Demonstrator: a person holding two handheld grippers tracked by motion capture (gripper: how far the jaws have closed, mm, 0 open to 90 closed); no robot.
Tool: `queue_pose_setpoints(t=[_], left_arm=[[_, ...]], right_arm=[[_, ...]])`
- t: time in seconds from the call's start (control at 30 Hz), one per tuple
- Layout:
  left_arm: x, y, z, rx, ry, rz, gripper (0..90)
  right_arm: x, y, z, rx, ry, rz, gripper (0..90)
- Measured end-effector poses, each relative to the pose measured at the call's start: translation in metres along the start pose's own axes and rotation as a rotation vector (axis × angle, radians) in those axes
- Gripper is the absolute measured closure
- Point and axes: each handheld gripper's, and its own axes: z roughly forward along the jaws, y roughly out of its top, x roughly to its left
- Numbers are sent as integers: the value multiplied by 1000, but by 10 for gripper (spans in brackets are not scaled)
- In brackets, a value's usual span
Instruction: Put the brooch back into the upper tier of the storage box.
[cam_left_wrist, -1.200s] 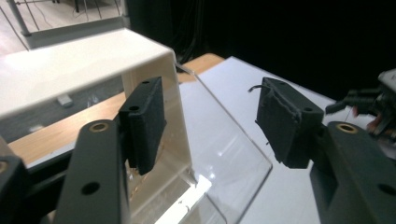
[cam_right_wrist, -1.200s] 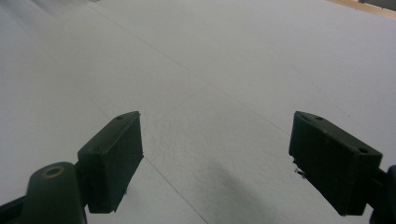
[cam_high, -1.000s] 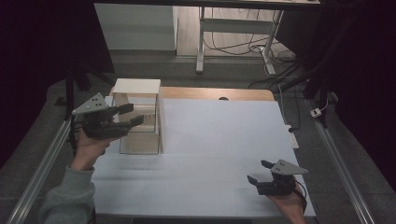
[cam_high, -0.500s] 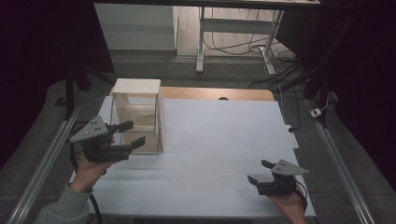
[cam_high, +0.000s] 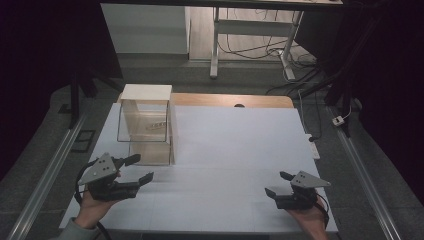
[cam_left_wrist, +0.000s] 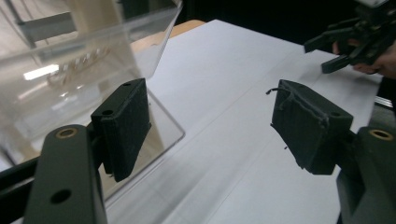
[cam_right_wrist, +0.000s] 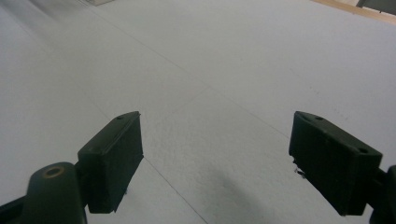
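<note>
High view puts your left tongs (cam_high: 134, 170) just in front of the clear box (cam_high: 146, 125), wide and empty, their jaws having just been opening. Your right tongs (cam_high: 278, 184) sit well to the box's right, wide too, gripping nothing. Swing the left ones carelessly and a jaw may clip the box's near wall (it looks light) and shove it across the surface (cam_high: 235, 145).

white table (cam_high: 230, 150), cables on floor (cam_high: 245, 47)
</note>
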Motion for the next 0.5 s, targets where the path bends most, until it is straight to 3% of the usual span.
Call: queue_pose_setpoints(t=[0.2,0.5], left_arm=[[2,-27,5,31,18,-12,274],[8,-53,18,80,51,14,273]], right_arm=[[0,0,0,2,-1,-3,170],[0,0,1,7,-3,-1,170]])
